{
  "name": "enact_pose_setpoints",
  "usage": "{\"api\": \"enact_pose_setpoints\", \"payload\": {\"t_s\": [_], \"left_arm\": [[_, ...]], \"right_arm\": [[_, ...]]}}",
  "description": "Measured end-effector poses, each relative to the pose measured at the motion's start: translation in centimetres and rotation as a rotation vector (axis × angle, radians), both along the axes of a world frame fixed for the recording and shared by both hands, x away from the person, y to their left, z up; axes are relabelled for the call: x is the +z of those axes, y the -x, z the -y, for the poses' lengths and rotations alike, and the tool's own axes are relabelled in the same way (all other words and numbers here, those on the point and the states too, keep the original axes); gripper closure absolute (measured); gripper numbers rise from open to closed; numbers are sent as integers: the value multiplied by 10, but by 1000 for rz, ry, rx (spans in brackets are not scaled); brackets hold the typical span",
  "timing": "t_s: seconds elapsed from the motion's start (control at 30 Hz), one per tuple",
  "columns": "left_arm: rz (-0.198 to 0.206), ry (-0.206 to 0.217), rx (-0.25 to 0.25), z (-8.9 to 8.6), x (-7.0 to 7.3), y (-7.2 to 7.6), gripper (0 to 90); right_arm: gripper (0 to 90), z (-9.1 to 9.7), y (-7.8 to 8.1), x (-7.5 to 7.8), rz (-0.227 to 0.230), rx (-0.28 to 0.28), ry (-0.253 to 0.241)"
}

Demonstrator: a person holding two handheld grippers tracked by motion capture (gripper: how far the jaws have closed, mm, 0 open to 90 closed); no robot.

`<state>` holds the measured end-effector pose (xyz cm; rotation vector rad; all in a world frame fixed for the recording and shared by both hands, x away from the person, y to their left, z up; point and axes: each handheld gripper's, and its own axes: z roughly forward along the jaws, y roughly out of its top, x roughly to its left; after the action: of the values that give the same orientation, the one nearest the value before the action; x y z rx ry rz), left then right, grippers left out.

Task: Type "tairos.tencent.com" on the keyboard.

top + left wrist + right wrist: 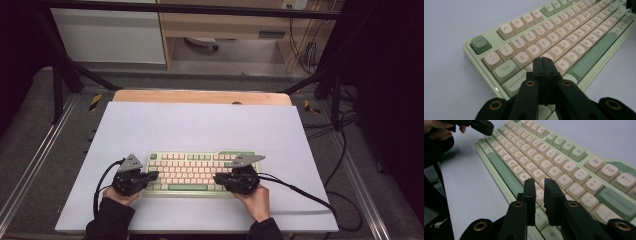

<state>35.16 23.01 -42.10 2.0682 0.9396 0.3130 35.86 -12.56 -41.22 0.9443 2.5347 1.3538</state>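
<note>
A pale green keyboard [192,172] with cream and green keycaps lies near the front edge of a white table top [200,125], its long side running left to right across the high view, with one gripper at each end. The left gripper [150,176], held in the person's left hand [120,195], reaches in over the keyboard's left end; in the left gripper view its jaws stand pressed together with no gap and nothing between them, their tips [543,61] poised over the letter rows just past the Caps Lock key [515,82] and beside the Q and W keys, the Esc key [480,44] lying well to the upper left at the board's corner. Whether the tips touch a keycap cannot be told. The right gripper [220,179], held in the right hand [255,197], comes in over the keyboard's right end; in the right gripper view its jaws stand narrowly apart, a slim gap between them and no object held, their tips [539,183] above the lower right letter rows, near the K and P keys, with the green Backspace key [617,202] off to the right. The long green space bar [502,168] runs along the board's near edge to the left of these jaws. The left gripper [482,126] appears at the far end in that view.
</note>
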Motion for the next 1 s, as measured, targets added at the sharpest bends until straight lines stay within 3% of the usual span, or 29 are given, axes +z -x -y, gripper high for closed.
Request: {"api": "enact_pose_setpoints", "payload": {"t_s": [0.3, 0.7, 1.0], "left_arm": [[3, 2, 0, 0, 0, 0, 897], [4, 1, -2, 0, 1, 0, 897], [2, 1, -5, 0, 0, 0, 897]], "right_arm": [[900, -21, -11, -4, -11, -4, -7], [900, -45, -23, -9, 8, -33, 35], [900, -53, -32, -14, 3, -59, 52]]}}
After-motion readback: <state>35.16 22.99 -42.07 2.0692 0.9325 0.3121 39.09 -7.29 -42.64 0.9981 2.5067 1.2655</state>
